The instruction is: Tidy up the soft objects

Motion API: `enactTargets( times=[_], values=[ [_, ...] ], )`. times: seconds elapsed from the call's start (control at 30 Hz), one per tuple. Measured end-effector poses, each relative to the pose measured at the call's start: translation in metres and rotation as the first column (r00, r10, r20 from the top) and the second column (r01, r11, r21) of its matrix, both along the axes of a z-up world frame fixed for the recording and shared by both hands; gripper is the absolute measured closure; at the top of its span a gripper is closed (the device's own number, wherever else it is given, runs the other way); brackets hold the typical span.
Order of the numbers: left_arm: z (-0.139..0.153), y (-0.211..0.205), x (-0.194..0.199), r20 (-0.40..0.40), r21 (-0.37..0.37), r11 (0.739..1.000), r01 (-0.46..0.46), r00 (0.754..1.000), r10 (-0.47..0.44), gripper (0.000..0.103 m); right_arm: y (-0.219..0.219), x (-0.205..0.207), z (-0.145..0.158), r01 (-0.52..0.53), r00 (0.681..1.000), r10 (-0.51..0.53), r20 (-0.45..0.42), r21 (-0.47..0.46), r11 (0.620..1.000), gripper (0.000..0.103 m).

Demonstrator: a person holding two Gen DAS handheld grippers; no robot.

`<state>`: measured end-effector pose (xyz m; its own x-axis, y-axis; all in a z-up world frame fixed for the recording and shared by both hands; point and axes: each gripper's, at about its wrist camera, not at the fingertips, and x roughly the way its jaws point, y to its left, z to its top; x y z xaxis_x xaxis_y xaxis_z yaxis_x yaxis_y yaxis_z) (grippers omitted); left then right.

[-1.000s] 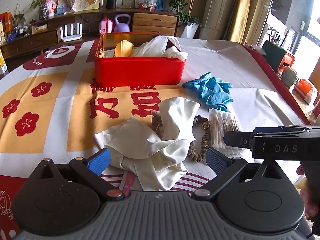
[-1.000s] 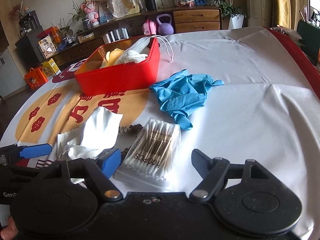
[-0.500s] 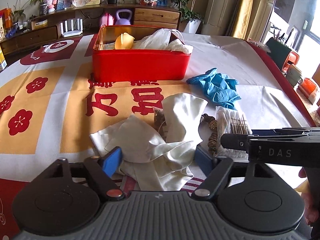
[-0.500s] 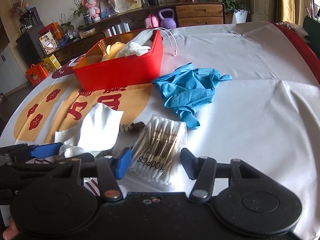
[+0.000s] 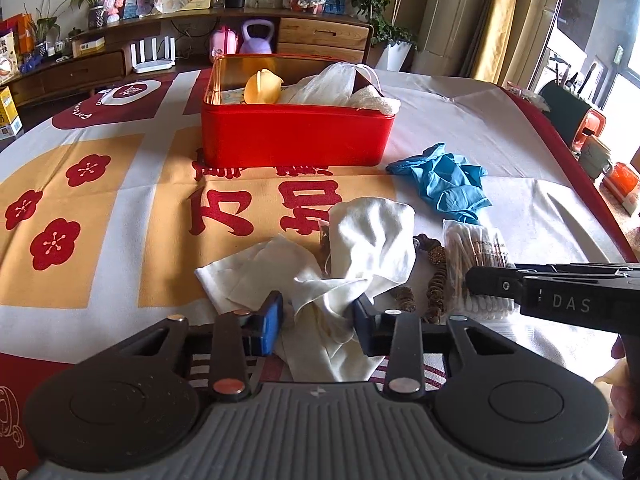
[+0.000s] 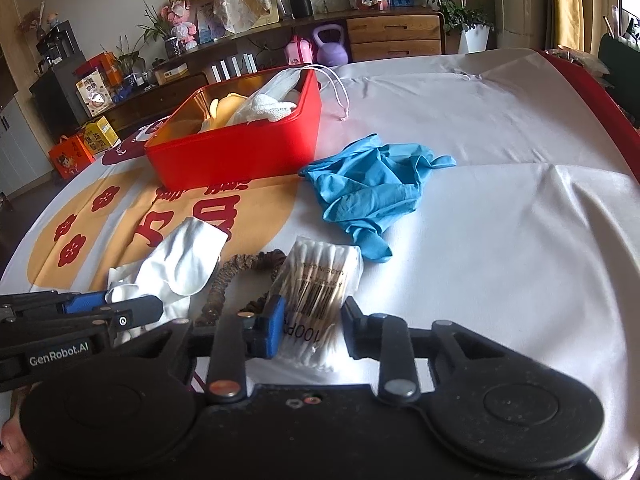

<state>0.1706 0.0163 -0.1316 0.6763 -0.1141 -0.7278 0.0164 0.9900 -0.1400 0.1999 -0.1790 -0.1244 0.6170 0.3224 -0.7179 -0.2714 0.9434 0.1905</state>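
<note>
A crumpled white cloth (image 5: 352,256) lies on the table near me; it also shows in the right wrist view (image 6: 180,260). My left gripper (image 5: 318,328) has closed its blue pads onto the near end of the cloth. My right gripper (image 6: 312,328) has closed around the near end of a clear pack of cotton swabs (image 6: 316,280), which also shows in the left wrist view (image 5: 476,252). Blue rubber gloves (image 6: 372,192) lie behind the swabs. A red box (image 5: 296,136) farther back holds a mask, white cloths and a yellow item.
A brown beaded bracelet (image 6: 232,276) lies between the cloth and the swabs. The table wears a white, orange and red cloth (image 5: 100,200). A sideboard with a purple kettlebell (image 5: 258,38) stands behind. The table's red edge (image 5: 568,152) runs along the right.
Both grippers moved forward and down and their jaws narrowed: the left onto the white cloth, the right around the cotton swab pack.
</note>
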Motion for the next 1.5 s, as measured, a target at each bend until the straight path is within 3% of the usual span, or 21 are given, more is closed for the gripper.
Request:
enactTargets(
  times=[0.43,1.03,1.5],
  values=[
    [0.014,0.014,0.0,0.026,-0.046,0.999,0.007,1.0,-0.006,0.093,-0.006,-0.012,0.008,0.005,1.0,-0.006,0.028,0.016,1.0,0.082],
    [0.056,0.034,-0.01,0.103,-0.11,0.994,-0.002,0.995,0.014,0.096,-0.01,-0.034,0.049,-0.027,0.997,0.02,0.079,0.088,0.996,0.083],
    [0.119,0.038,-0.01,0.225,-0.123,0.991,0.049,0.974,-0.02,0.096,-0.009,-0.028,0.085,-0.074,0.989,0.062,0.132,0.09,0.993,0.083]
  ],
)
